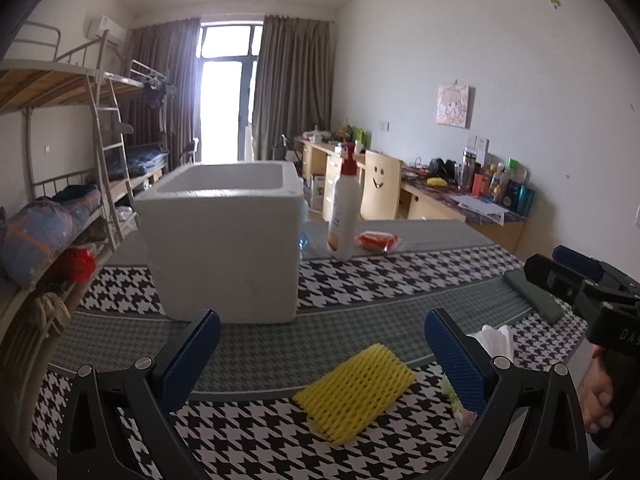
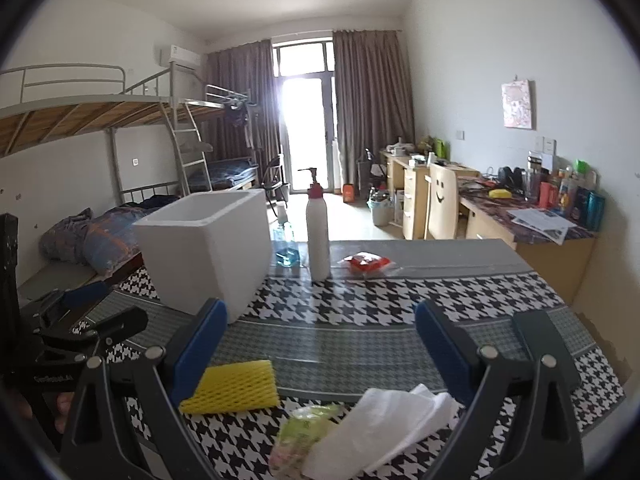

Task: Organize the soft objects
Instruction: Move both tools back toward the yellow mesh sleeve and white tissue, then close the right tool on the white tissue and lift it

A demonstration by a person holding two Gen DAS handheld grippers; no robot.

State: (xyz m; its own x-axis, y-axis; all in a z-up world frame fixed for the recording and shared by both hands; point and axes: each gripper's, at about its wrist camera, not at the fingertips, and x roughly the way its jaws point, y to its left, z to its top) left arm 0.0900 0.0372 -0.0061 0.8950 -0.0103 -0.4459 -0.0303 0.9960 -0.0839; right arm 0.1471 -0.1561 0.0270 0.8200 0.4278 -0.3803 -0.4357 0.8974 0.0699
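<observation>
A yellow foam net sleeve (image 1: 354, 392) lies on the houndstooth cloth between the fingers of my open left gripper (image 1: 320, 360); it also shows in the right wrist view (image 2: 232, 386). A tissue pack with a white tissue sticking out (image 2: 372, 428) lies under my open right gripper (image 2: 320, 344); its tissue shows in the left wrist view (image 1: 494, 338). A white foam box (image 1: 224, 240), open at the top, stands further back on the table, and also shows in the right wrist view (image 2: 208, 244). Both grippers are empty.
A white pump bottle (image 1: 345, 212) and a red packet (image 1: 376, 240) stand behind the box. A dark green phone-like slab (image 1: 534, 294) lies at the right. A blue-liquid bottle (image 2: 285, 248) stands behind the box. Bunk beds are left, desks right.
</observation>
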